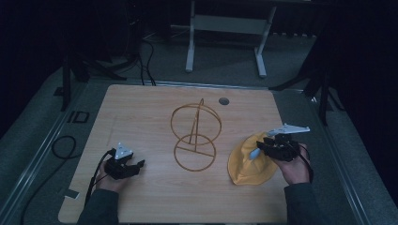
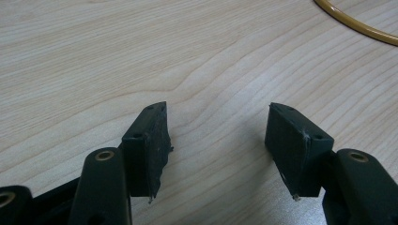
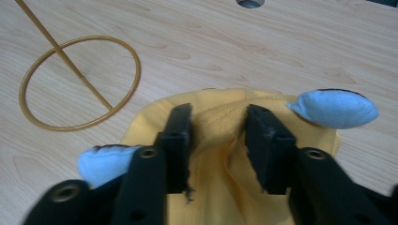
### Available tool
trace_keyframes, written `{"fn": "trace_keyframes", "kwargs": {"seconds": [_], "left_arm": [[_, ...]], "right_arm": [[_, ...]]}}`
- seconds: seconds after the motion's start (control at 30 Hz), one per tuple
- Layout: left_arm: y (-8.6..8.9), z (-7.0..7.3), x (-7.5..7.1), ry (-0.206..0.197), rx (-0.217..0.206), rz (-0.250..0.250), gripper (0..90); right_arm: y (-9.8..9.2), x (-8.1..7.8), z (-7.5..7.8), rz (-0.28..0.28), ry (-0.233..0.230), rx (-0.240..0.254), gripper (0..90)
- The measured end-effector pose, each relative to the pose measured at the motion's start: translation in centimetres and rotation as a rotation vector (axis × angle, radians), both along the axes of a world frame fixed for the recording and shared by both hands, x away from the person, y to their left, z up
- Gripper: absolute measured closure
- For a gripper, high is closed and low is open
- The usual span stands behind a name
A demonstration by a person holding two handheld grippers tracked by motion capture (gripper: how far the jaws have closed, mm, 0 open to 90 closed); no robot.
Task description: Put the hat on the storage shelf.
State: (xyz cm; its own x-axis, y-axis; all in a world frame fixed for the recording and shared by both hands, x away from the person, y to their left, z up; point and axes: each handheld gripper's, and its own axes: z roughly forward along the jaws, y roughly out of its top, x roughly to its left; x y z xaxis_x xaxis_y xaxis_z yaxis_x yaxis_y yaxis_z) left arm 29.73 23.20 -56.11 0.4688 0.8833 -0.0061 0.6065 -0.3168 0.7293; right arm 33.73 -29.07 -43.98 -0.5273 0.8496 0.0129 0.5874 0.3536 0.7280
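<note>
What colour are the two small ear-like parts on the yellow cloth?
Light blue ear-like parts on the yellow cloth; the right gripper view shows them best.

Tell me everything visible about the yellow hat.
The hat is a soft yellow cloth piece, rumpled, lying flat on the wooden table near its right edge, right of the gold wire stand and apart from it. Two pale blue ear-like flaps stick out at its sides. The right claw is down on it, jaws partly closed around a raised fold of the cloth.
</note>
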Motion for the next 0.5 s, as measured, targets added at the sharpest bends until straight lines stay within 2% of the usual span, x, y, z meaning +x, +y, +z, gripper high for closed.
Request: {"fn": "trace_keyframes", "kwargs": {"seconds": [0.17, 0.33, 0.5], "left_arm": [[0.0, 0.0, 0.0, 0.0, 0.0, 0.0, 40.1], [0.0, 0.0, 0.0, 0.0, 0.0, 0.0, 40.1], [-0.01, 0.0, 0.0, 0.0, 0.0, 0.001, 40.1]], "right_arm": [[-0.1, 0.04, 0.03, -0.009, 0.002, -0.003, 78.8], [-0.34, -0.02, 0.16, -0.024, -0.003, -0.01, 84.5], [-0.33, -0.15, 0.5, -0.024, -0.011, -0.024, 85.7]]}}
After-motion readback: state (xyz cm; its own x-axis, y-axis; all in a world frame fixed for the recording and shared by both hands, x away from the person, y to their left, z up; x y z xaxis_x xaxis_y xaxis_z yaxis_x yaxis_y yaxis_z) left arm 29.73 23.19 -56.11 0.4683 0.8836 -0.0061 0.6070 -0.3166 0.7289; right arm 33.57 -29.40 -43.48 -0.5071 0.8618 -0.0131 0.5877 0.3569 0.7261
